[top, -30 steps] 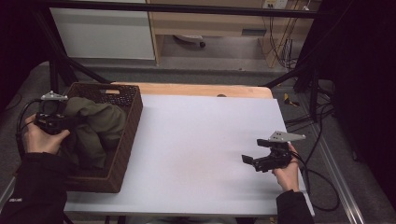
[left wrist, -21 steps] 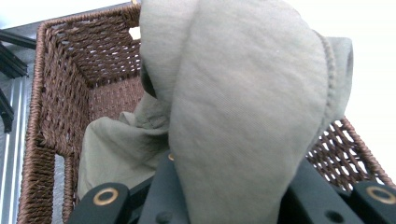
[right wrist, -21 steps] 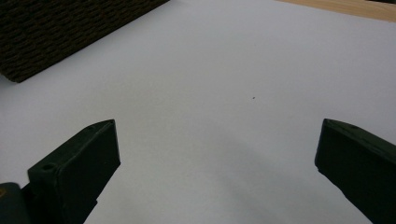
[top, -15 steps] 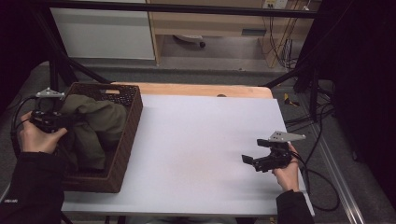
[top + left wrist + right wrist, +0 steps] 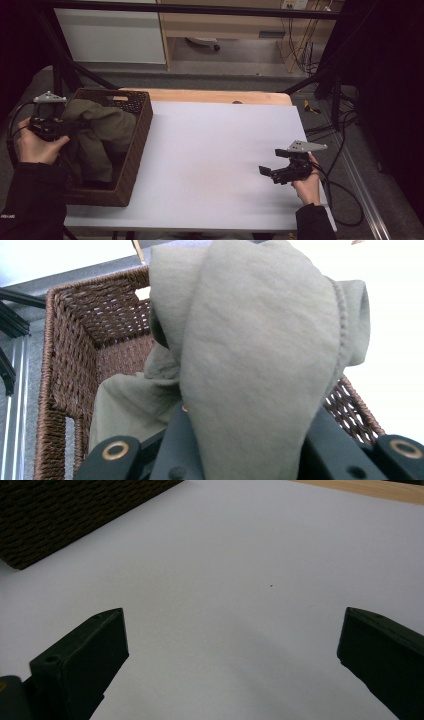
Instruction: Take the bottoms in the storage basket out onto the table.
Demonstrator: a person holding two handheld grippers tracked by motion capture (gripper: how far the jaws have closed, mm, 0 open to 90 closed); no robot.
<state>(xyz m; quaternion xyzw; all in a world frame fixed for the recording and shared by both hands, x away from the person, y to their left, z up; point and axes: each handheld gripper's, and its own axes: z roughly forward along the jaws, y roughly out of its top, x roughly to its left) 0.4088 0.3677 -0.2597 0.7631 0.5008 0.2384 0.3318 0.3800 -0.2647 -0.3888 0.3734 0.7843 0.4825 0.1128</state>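
Currently: left gripper (image 5: 67,126) clamped on olive cloth (image 5: 102,131), lifting it from wicker basket (image 5: 134,150); right gripper (image 5: 266,171) apart, idle over white table (image 5: 215,150).

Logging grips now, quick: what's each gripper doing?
Left gripper: shut on the olive cloth.
Right gripper: open, holding nothing.

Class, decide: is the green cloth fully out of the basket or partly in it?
Partly in: the green cloth hangs from the left tongs into the basket.
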